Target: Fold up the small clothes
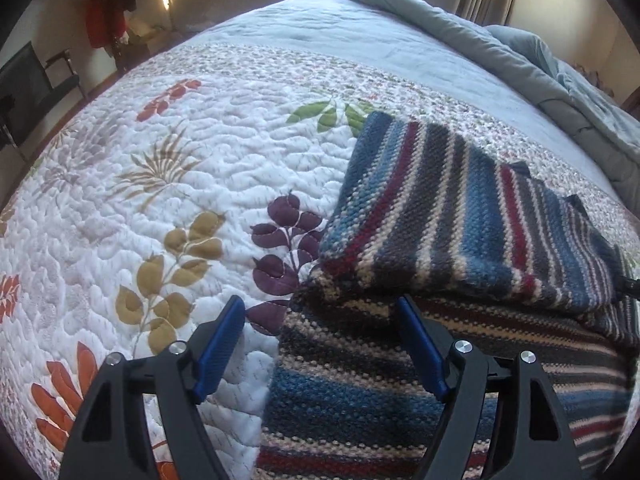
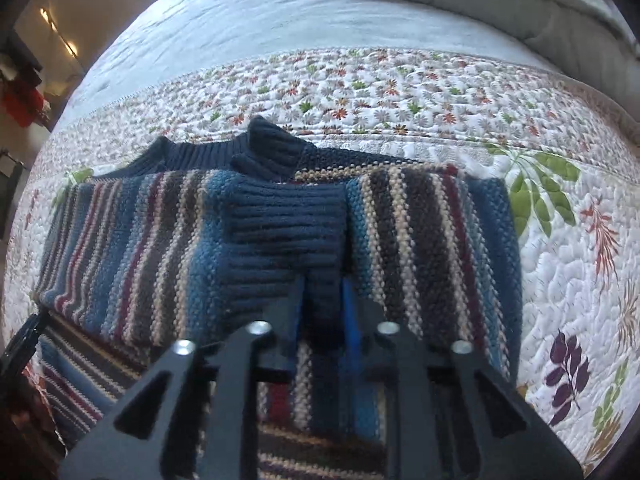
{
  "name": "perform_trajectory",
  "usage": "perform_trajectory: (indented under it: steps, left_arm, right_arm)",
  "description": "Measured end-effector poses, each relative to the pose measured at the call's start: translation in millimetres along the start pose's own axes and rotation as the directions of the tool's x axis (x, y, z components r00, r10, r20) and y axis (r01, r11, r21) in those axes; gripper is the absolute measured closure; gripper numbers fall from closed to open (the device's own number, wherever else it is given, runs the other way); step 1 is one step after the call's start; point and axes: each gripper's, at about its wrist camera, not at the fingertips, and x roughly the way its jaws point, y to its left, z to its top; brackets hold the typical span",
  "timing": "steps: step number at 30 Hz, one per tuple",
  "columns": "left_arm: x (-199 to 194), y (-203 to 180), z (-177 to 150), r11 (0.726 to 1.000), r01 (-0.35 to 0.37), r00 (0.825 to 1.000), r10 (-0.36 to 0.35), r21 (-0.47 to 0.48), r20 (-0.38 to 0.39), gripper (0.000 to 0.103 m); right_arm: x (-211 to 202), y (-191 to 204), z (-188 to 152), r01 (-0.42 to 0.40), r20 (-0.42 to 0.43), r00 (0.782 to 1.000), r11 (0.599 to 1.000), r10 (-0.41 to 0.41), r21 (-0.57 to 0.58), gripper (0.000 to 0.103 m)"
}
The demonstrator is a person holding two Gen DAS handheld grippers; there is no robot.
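Observation:
A striped knit sweater (image 1: 460,208) in blue, maroon, cream and grey lies on the bed, with one sleeve folded across its body. In the right wrist view its navy collar (image 2: 192,160) points away from me. Both sleeves lie over the sweater's chest (image 2: 140,240). My right gripper (image 2: 323,286) is shut on the navy ribbed cuff (image 2: 288,224) of one sleeve, and the knit bunches between its fingers. My left gripper (image 1: 320,304) hangs open over the sweater's left edge, with one finger above the quilt, one above the knit and nothing gripped.
The bed has a white quilt (image 1: 160,200) with leaf prints and a floral band (image 2: 400,92). A grey duvet (image 1: 480,40) is bunched at the far side. Dark furniture and hanging clothes (image 1: 108,20) stand beyond the bed's left edge.

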Motion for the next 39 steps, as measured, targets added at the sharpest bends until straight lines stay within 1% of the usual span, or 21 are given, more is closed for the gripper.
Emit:
perform_trajectory:
  steps: [1, 3, 5, 7, 9, 11, 12, 13, 14, 16, 17, 18, 21, 23, 25, 27, 29, 30, 32, 36, 39]
  left_arm:
    - [-1.1, -1.2, 0.1, 1.0, 0.0, 1.0, 0.0, 0.007, 0.002, 0.025]
    - [-0.2, -5.4, -0.8, 1.0, 0.0, 1.0, 0.0, 0.028, -0.009, 0.024]
    - [1.5, -8.6, -2.5, 0.999, 0.009, 1.0, -0.008, 0.032, -0.023, 0.024]
    - [4.1, -13.2, -5.4, 0.999, 0.026, 0.999, -0.025, 0.037, -0.039, 0.024]
    - [7.3, -16.8, -8.2, 0.999, 0.022, 0.999, -0.02, 0.047, -0.047, 0.024]
    - [9.5, -19.7, -10.7, 0.998, 0.009, 0.999, -0.006, 0.061, -0.042, 0.022]
    - [10.5, -21.1, -11.6, 0.998, 0.004, 0.999, -0.002, 0.07, -0.04, 0.021]
    - [11.2, -21.9, -12.0, 0.997, 0.003, 0.999, 0.0, 0.074, -0.038, 0.02]
    - [11.6, -22.1, -12.5, 0.997, 0.001, 0.999, 0.002, 0.076, -0.037, 0.02]
    - [13.0, -22.8, -13.5, 0.997, -0.004, 0.999, 0.007, 0.081, -0.035, 0.019]
    - [13.4, -23.1, -13.8, 0.997, -0.006, 0.999, 0.009, 0.083, -0.034, 0.019]
    - [14.1, -23.3, -14.1, 0.996, -0.008, 0.999, 0.011, 0.086, -0.033, 0.019]
    - [14.9, -23.6, -14.9, 0.996, -0.012, 0.999, 0.015, 0.085, -0.035, 0.018]
    - [12.6, -23.9, -15.5, 0.996, -0.004, 0.999, 0.009, 0.092, -0.048, 0.018]
    - [4.9, -20.6, -18.9, 0.996, 0.027, 0.997, -0.02, 0.089, -0.078, 0.018]
    - [-6.9, -12.5, -26.8, 0.995, 0.071, 0.992, -0.063, 0.072, -0.108, 0.018]
    - [-18.6, -2.3, -41.7, 0.994, 0.087, 0.987, -0.078, 0.063, -0.138, 0.018]
    - [-25.6, 5.7, -54.8, 0.993, 0.105, 0.981, -0.094, 0.058, -0.169, 0.018]
    - [-40.1, 15.9, -76.6, 0.99, 0.126, 0.975, -0.111, 0.065, -0.191, 0.018]
    - [-75.2, 35.4, -130.4, 0.985, 0.074, 0.976, -0.04, 0.156, -0.215, 0.018]
    - [-96.8, 45.8, -164.6, 0.977, 0.077, 0.965, -0.022, 0.2, -0.262, 0.018]
  right_arm:
    - [-4.5, -0.9, -3.2, -0.023, 0.006, 1.0, 1.0, 0.023, 0.008, 0.061]
    - [-10.4, -2.2, -8.2, -0.039, 0.005, 0.999, 0.999, 0.039, 0.007, 0.06]
    - [-11.7, -3.8, -11.2, -0.062, -0.022, 0.998, 0.998, 0.063, 0.017, 0.054]
    - [-4.8, -12.1, -12.2, -0.112, -0.053, 0.992, 0.991, 0.116, 0.072, 0.054]
    - [1.7, -14.7, -11.8, -0.155, -0.072, 0.984, 0.98, 0.165, 0.125, 0.058]
    - [9.1, -16.9, -8.0, -0.151, -0.084, 0.983, 0.977, 0.165, 0.148, 0.075]
    - [7.3, -15.2, -7.0, -0.151, -0.079, 0.983, 0.978, 0.164, 0.143, 0.08]
    - [3.8, -15.3, -6.1, -0.161, -0.064, 0.983, 0.978, 0.17, 0.132, 0.092]
    - [-1.7, -16.2, -6.2, -0.185, -0.045, 0.98, 0.975, 0.192, 0.121, 0.095]
    - [-8.4, -17.0, -6.9, -0.185, -0.018, 0.982, 0.977, 0.188, 0.108, 0.096]
    - [-11.2, -17.2, -9.9, -0.146, -0.014, 0.989, 0.985, 0.148, 0.09, 0.096]
    - [-8.7, -17.6, -12.9, -0.119, -0.024, 0.992, 0.989, 0.122, 0.082, 0.096]
    - [5.8, -16.7, -18.3, -0.094, -0.048, 0.994, 0.994, 0.097, 0.058, 0.096]
    - [-2.0, -16.3, -20.7, -0.109, -0.023, 0.994, 0.992, 0.11, 0.057, 0.09]
    - [-17.9, -19.6, -27.8, -0.136, -0.002, 0.991, 0.988, 0.136, 0.073, 0.087]
    - [-41.6, -30.3, -46.1, -0.153, 0.008, 0.988, 0.985, 0.153, 0.075, 0.084]
    - [-64.1, -40.2, -72.2, -0.155, 0.013, 0.988, 0.986, 0.155, 0.053, 0.082]
    - [-76.8, -44.4, -91.8, -0.163, 0.009, 0.987, 0.986, 0.163, 0.04, 0.081]
    - [-97.2, -56.4, -138.0, -0.175, -0.016, 0.984, 0.984, 0.176, 0.035, 0.076]
    - [-115.2, -69.6, -225.3, -0.182, -0.08, 0.979, 0.982, 0.186, 0.054, 0.071]
    - [-129.7, -79.9, -287.4, -0.183, -0.109, 0.975, 0.979, 0.193, 0.093, 0.067]
